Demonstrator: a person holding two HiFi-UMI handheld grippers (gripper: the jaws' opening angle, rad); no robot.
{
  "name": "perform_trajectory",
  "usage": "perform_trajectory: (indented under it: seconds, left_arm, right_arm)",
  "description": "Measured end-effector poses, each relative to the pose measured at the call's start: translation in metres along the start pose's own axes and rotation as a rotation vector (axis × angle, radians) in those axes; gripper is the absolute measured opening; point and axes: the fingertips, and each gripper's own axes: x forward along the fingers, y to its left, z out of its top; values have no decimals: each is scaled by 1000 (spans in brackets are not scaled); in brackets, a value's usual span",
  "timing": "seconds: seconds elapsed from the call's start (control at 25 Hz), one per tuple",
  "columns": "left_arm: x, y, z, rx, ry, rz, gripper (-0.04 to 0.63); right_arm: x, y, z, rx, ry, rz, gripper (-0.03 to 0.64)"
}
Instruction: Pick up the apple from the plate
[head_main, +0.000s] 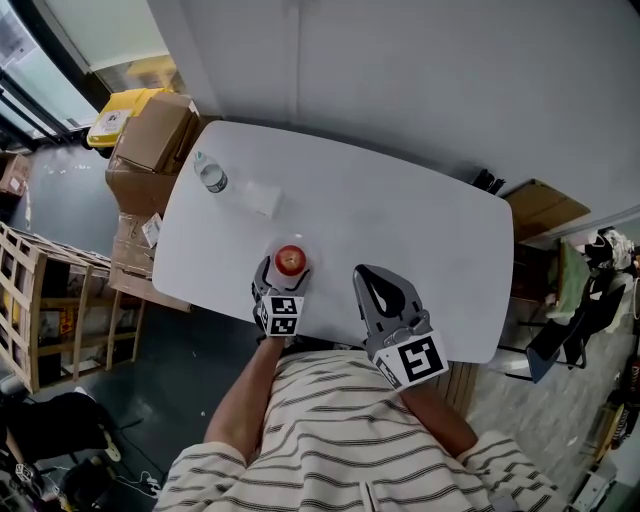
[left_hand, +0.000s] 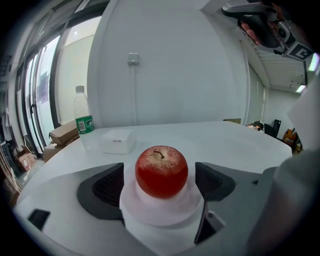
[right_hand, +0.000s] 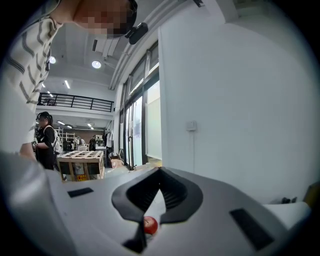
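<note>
Left tool open, jaws flanking apple on plate without touching, right tool closed on nothing

Overhead, two low views; shared apple

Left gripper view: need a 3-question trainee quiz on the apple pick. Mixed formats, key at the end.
1. True or false: the left gripper is shut on the apple.
2. What does the apple sit on? A) a white plate B) a wooden board C) a bowl
3. Fill in: the right gripper has its jaws ___ (apart / together).

Key
1. False. The jaws stand apart, one on each side of the apple, with a gap on both sides.
2. A.
3. Together. The tips meet and nothing is held between them.
</note>
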Motion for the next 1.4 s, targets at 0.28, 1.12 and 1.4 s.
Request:
perform_trajectory:
  seconds: [0.28, 1.12, 1.4]
  left_arm:
    - [10, 1, -6, 25, 36, -19, 429]
    - [17, -1, -11, 60, 61, -36, 386]
    - [14, -2, -7, 57, 53, -39, 383]
  right_arm:
    - [1, -2, -1, 1, 5, -7, 12]
    - [3, -7, -7, 1, 17, -14, 12]
    - [2, -7, -5, 3, 9, -15, 12]
